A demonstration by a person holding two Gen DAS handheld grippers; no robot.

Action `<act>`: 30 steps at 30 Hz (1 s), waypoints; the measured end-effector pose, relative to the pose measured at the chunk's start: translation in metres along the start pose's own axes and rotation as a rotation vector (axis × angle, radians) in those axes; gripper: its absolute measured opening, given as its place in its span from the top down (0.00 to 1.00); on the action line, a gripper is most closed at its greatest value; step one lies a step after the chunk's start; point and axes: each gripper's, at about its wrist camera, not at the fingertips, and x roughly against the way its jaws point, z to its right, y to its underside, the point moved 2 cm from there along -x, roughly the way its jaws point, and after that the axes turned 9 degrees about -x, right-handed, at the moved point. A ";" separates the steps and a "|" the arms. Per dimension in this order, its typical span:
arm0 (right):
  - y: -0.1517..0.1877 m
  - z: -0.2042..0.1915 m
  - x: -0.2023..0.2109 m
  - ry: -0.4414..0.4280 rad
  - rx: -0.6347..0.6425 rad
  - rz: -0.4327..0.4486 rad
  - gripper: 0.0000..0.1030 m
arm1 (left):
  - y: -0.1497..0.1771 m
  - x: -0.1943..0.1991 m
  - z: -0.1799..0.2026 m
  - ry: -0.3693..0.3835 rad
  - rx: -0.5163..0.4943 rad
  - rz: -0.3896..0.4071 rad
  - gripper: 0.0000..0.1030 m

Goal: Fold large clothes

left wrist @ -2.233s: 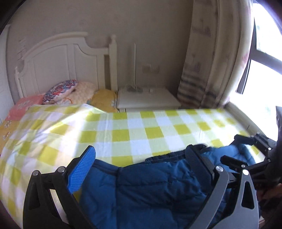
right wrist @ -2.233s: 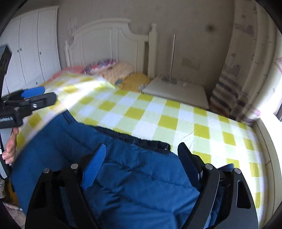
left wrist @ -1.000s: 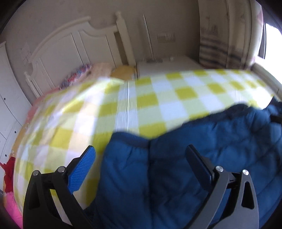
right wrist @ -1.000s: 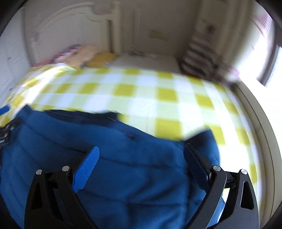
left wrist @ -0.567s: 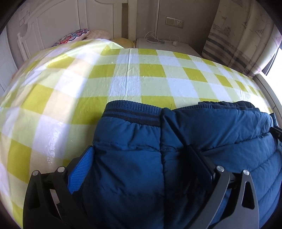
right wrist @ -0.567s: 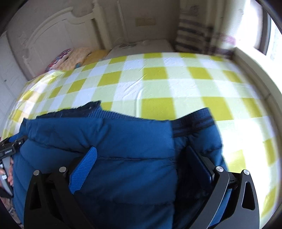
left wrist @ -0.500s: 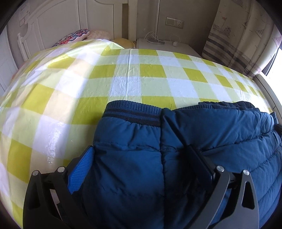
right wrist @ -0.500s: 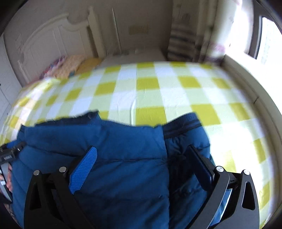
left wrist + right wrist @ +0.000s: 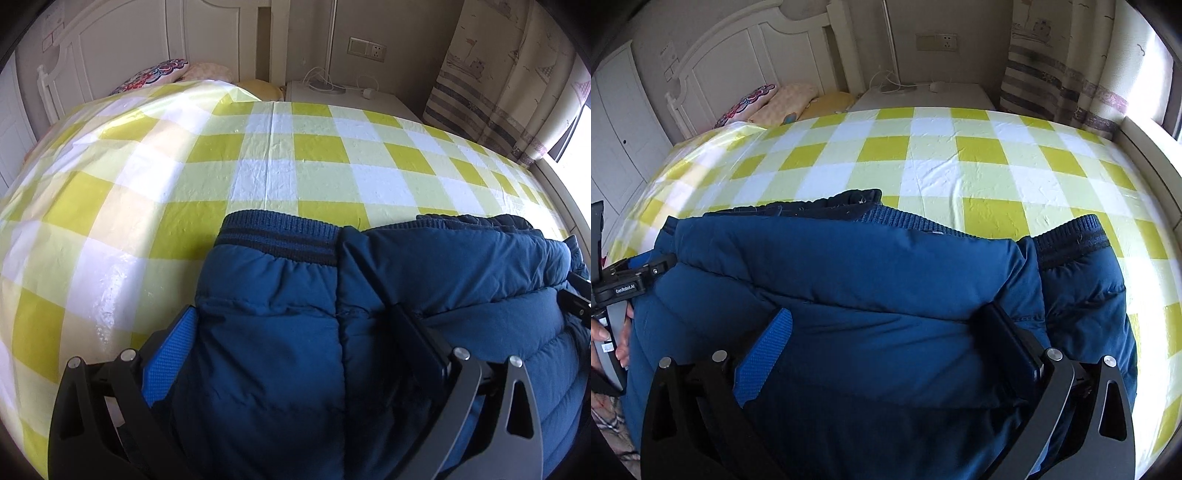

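blue padded jacket [image 9: 280, 354] lies between the spread fingers of our left claw [image 9: 295, 347] and right claw [image 9: 890, 339], checked bed [image 9: 295, 155] beyond.

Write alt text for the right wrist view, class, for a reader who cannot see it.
A blue padded jacket lies on a yellow-and-white checked bed, with the right tongs spread open over it. The left tongs sit at the jacket's left edge; pillows and a headboard lie beyond.
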 end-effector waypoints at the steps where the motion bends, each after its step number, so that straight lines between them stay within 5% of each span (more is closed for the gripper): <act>1: 0.001 0.000 0.000 -0.006 -0.003 -0.002 0.04 | 0.000 -0.001 -0.001 0.010 0.008 -0.001 0.02; 7: -0.005 0.014 0.015 -0.078 -0.132 0.013 0.05 | 0.003 -0.004 -0.021 0.104 0.132 -0.029 0.02; 10: -0.002 0.011 0.045 -0.079 -0.185 0.076 0.05 | 0.010 0.028 -0.032 -0.063 0.217 0.040 0.03; 12: 0.001 -0.008 0.072 -0.089 -0.097 0.136 0.05 | 0.013 0.059 -0.029 -0.107 0.234 0.118 0.03; 18: 0.032 -0.048 0.111 -0.059 0.114 0.177 0.05 | 0.034 0.136 0.041 -0.045 -0.023 0.296 0.02; 24: 0.064 -0.041 0.091 -0.011 0.162 0.092 0.05 | 0.077 0.080 0.075 -0.031 -0.160 0.130 0.02; 30: 0.074 -0.016 0.060 -0.078 0.113 0.064 0.04 | 0.079 0.069 0.067 0.013 -0.130 0.182 0.02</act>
